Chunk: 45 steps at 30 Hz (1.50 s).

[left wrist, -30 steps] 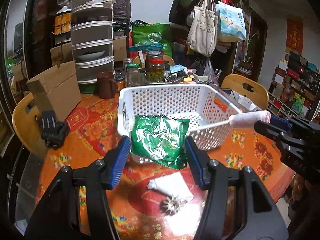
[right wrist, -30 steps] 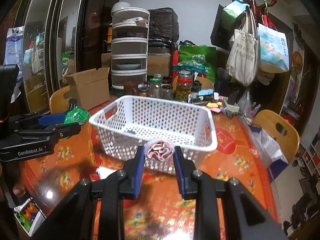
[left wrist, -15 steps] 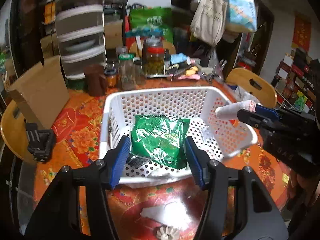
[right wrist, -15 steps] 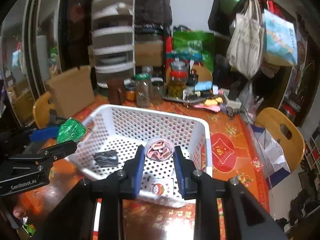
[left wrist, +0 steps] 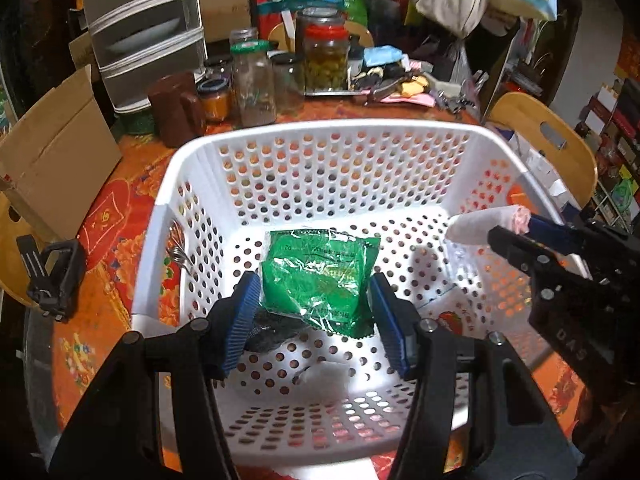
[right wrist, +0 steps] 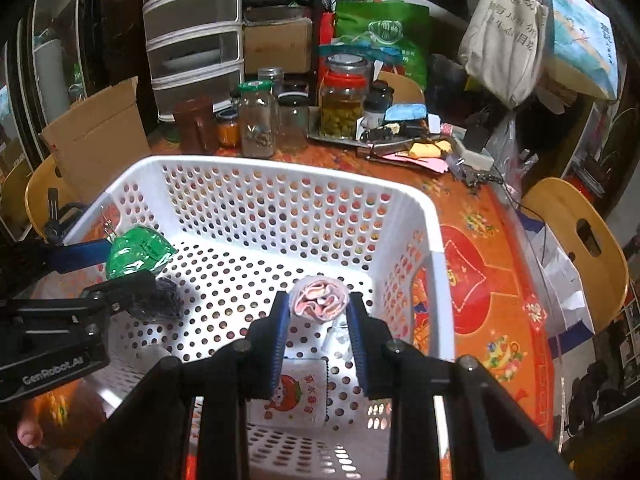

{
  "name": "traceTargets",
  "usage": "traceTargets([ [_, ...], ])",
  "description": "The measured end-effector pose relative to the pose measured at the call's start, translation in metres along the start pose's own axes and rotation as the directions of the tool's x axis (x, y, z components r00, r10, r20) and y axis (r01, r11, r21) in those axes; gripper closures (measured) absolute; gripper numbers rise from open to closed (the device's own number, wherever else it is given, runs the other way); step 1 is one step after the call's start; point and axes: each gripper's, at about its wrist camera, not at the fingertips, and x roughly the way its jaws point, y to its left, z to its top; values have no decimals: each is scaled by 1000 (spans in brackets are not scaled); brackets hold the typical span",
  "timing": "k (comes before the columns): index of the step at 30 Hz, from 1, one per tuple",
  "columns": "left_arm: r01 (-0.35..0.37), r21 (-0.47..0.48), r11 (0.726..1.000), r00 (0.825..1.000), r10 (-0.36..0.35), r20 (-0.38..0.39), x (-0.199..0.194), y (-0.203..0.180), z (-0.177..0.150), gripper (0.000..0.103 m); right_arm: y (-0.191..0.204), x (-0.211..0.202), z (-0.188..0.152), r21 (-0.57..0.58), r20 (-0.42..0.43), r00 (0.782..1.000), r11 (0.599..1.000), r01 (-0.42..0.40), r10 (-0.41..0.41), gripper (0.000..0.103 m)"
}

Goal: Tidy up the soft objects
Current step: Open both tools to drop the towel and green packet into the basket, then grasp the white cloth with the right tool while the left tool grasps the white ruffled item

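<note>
Orange, flower-patterned cloth is seen covering the worktop, on which a white perforated basket is set. A crinkled green packet is pinched between the jaws of the left gripper above the basket floor. A rolled pink-and-white cloth is clamped in the jaws of the right gripper, also over the basket. A dark bundle and a printed sachet are lying inside. Glass jars, a cardboard box, stacked drawers and wooden chairs are crowded behind.
</note>
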Motion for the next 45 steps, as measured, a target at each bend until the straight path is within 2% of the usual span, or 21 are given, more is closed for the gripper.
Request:
traceTargets([
  [10,6,-9,1000,1000,-6,-12,14,4,-5,46,2,14,-5,-4,-33,999,1000,2,-2,75],
  [11,9,-12,1000,1000,-9,-16,15,4,-5,45,1,13,-4,-1,-26,1000,1000,5,-5,72],
  [14,13,-21,1000,1000,-14,-12,13,7,-8,44,0,6,-2,9,-11,1000,1000,-1,1,45],
  [15,24,-25,999,1000,-25,-9,11,8,-9,43,0,2,-2,10,-4,1000,1000,1,-1,41],
  [16,30,-26,999,1000,-30,-6,9,8,-9,41,-1,-3,-1,14,3,1000,1000,0,0,40],
  [17,33,-25,999,999,-33,0,6,8,-10,35,-1,-6,-1,17,6,1000,1000,-2,2,37],
  [18,31,-21,999,999,-31,10,1,7,-10,22,-2,-10,-1,20,10,1000,1000,1,-1,33],
  [20,37,-10,999,999,-37,37,-8,6,-10,12,-3,-17,0,23,23,1000,1000,7,-8,27],
  [27,38,-12,999,995,-37,94,-41,6,-14,4,-15,-30,-3,54,43,999,999,4,-7,10],
  [29,37,-2,999,993,-37,116,-57,7,-20,0,-18,-34,-5,63,49,999,998,4,-7,8],
  [33,27,-12,1000,987,-25,157,-91,15,-40,0,-20,-46,-14,69,75,997,998,10,-15,6],
  [38,32,-22,999,983,-28,181,-125,26,-88,0,-13,-67,-34,54,101,995,998,11,-16,6],
  [41,39,-22,999,982,-34,184,-133,33,-125,0,-7,-83,-53,43,131,991,999,-5,0,6],
  [45,56,-25,998,988,-52,143,-124,39,-173,0,1,-104,-88,40,162,987,999,-28,21,6],
])
